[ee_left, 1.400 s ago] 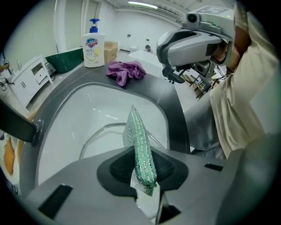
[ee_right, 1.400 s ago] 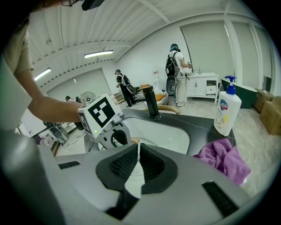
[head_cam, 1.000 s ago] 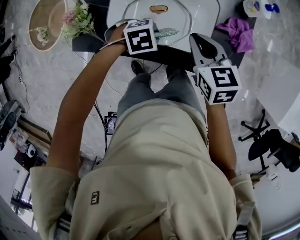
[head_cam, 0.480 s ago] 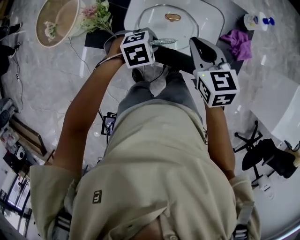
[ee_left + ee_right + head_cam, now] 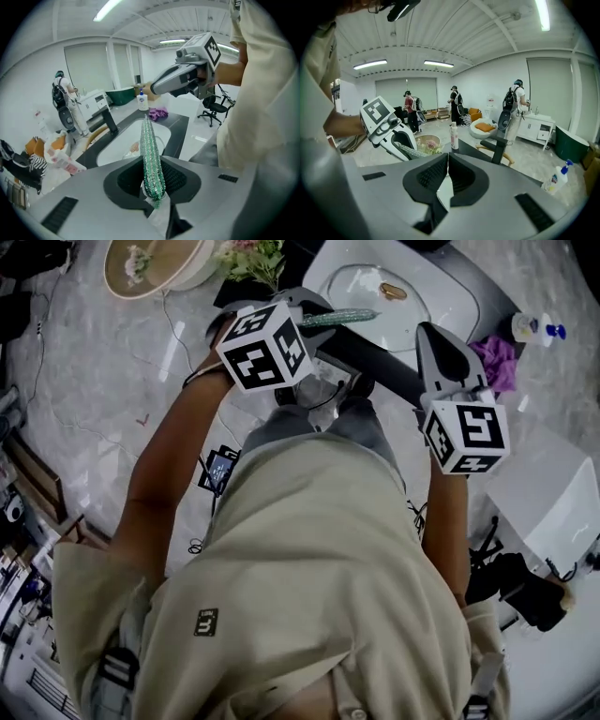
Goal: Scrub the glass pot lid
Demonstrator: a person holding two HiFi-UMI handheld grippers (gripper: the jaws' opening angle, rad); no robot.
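The white sink (image 5: 461,298) at the far side holds the glass pot lid (image 5: 367,285) flat, handle up, I judge so it stays put under scrubbing. My left tongs (image 5: 153,164) are clenched on the green scrubber (image 5: 148,136), its tip aimed toward the sink, while my right tongs (image 5: 447,159) are squeezed together on nothing. The head view shows the lid whole; only the two gripper views settle the grips.

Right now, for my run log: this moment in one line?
left gripper shut on green glittery scrubber | right gripper shut, empty | glass pot lid in white sink
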